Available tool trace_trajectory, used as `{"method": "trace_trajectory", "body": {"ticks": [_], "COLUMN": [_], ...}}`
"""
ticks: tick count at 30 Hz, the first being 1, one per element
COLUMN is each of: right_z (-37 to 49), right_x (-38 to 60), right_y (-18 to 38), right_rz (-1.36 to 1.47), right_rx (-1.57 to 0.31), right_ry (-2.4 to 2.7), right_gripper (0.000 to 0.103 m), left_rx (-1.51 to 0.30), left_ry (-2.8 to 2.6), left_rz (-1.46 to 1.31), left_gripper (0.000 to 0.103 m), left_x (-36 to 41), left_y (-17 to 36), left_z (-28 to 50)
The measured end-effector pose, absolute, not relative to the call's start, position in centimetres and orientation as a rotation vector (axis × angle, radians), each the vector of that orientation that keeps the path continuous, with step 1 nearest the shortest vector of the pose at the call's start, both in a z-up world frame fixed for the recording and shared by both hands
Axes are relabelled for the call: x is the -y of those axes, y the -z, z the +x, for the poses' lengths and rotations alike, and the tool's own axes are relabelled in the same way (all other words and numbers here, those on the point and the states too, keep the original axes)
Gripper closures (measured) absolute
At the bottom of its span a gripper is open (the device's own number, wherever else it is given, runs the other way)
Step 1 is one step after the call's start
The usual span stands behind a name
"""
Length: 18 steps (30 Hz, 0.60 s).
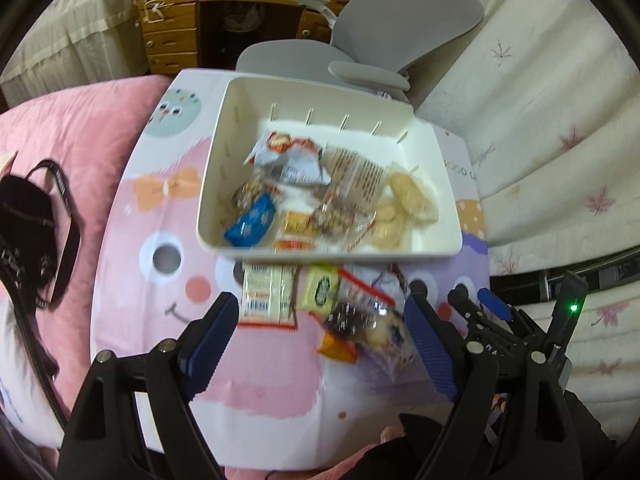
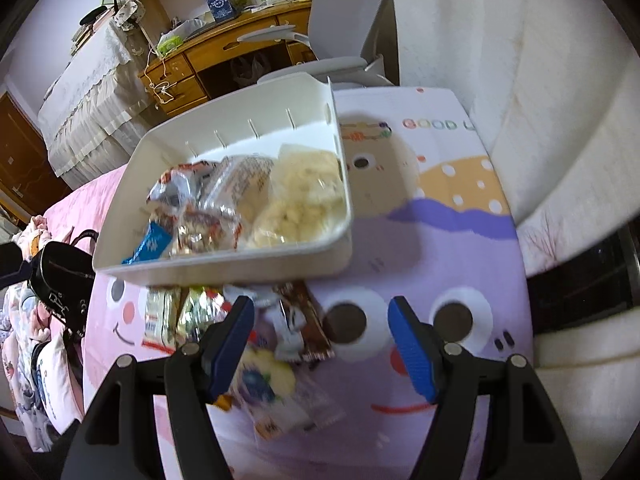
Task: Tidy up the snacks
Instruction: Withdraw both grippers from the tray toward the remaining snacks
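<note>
A white plastic bin [image 1: 240, 120] sits on a cartoon-print board [image 1: 132, 248] and holds several snack packets, among them a blue one [image 1: 250, 226] and pale rice crackers [image 1: 408, 200]. Loose snacks lie in front of the bin: a white and red packet [image 1: 266, 294], a green-labelled one [image 1: 322, 290] and a clear bag of dark pieces [image 1: 360, 320]. My left gripper [image 1: 320, 328] is open, hovering over these loose snacks. My right gripper [image 2: 322, 344] is open beside the pile [image 2: 276, 340]; it also shows in the left wrist view [image 1: 478, 300]. The bin shows in the right wrist view [image 2: 132, 184].
A black bag with a strap [image 1: 32, 224] lies on the pink bedding [image 1: 80, 120] to the left. A grey office chair [image 1: 384, 32] and a wooden desk [image 1: 176, 12] stand behind the board. A cream leaf-print cover [image 1: 552, 112] lies to the right.
</note>
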State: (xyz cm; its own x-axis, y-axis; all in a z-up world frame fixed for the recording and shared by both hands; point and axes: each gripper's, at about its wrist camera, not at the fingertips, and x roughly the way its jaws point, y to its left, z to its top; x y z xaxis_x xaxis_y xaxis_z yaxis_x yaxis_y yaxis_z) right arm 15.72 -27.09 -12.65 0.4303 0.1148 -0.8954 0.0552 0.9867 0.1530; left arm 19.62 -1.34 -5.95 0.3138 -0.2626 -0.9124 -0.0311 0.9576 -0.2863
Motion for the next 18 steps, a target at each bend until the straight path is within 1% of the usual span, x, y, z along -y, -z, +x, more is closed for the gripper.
{"method": "trace_trajectory", "body": {"ticks": [5, 10, 13, 18], "right_z": [13.5, 11.9, 11.2, 10.0], "right_x": [28.1, 28.9, 29.6, 30.5], "right_y": [13.3, 14.4, 15.3, 16.5], "right_rz": [0.217, 0.288, 0.333, 0.38], "right_rx": [-1.145, -1.182, -1.206, -1.229], "right_ry": [-0.031, -0.031, -0.013, 0.055], "right_gripper": [0.033, 0.033, 0.033, 0.033], "left_rx": [-1.277, -1.248, -1.243, -1.286], "left_ry": [0.116, 0.074, 0.05, 0.03], "left_rz": [-0.3, -0.287, -0.288, -0.277], "left_gripper": [0.019, 0.019, 0.019, 0.019], "left_x": [1.5, 1.5, 1.0, -0.1], "left_y": [6.9, 7.1, 7.5, 8.9], "left_z": [16.4, 13.7, 12.6, 11.8]}}
